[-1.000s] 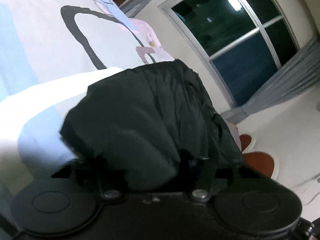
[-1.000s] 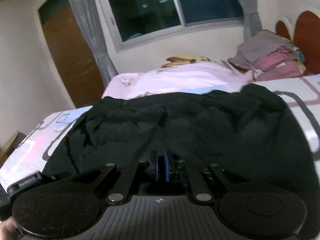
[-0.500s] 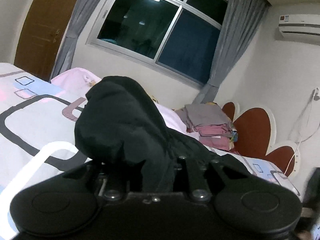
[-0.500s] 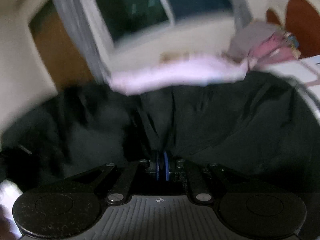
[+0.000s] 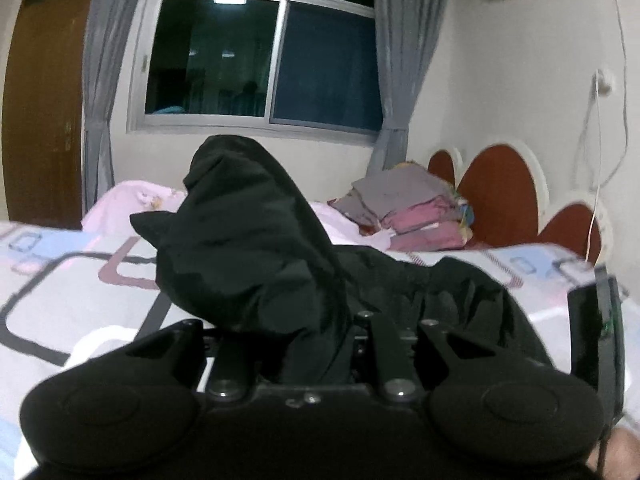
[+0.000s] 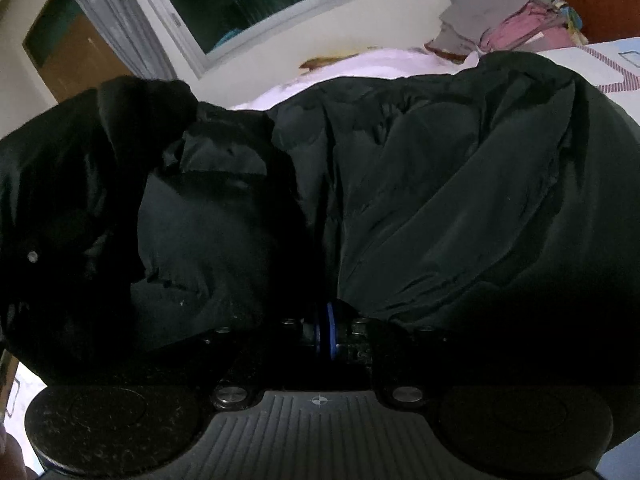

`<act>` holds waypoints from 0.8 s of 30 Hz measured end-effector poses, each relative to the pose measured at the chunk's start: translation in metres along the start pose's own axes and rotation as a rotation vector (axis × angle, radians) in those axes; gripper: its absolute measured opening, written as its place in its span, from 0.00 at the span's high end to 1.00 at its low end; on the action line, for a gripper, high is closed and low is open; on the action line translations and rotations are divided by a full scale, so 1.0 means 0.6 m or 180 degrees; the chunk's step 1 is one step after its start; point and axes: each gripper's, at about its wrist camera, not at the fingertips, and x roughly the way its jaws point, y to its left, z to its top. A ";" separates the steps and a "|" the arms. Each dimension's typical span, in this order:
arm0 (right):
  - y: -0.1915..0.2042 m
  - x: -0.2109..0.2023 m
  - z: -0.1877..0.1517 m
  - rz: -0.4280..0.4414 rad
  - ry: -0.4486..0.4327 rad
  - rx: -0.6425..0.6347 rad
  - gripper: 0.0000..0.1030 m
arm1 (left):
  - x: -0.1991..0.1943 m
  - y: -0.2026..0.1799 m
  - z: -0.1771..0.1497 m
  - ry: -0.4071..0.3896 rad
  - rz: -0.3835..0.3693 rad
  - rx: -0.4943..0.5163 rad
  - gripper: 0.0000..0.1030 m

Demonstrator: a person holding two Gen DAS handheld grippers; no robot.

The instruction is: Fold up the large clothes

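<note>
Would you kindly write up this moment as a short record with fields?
garment: black jacket, crumpled on the bed
left tongs: clamped on a bunched part of the jacket, just closed further
right tongs: shut on a fold of the jacket
background: stack of folded clothes by the headboard

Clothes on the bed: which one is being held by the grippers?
The black garment, bunched in the left gripper; the folded grey and pink stack sits untouched by the headboard.
</note>
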 end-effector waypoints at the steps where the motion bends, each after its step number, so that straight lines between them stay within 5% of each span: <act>1: 0.001 0.001 0.002 0.0001 0.0008 0.0002 0.94 | 0.001 -0.008 0.000 0.0014 0.0016 0.0099 0.82; 12: -0.077 -0.035 -0.014 0.0354 -0.0218 0.0746 0.98 | 0.043 -0.181 -0.008 0.0157 -0.0392 0.0880 0.82; 21: -0.226 -0.186 -0.030 0.0056 -0.0794 0.1194 0.97 | 0.121 -0.276 -0.033 0.0510 -0.0887 0.0792 0.83; 24: -0.248 -0.236 -0.018 -0.0135 -0.0958 0.1135 0.97 | 0.147 -0.328 -0.063 0.0626 -0.0948 0.1001 0.83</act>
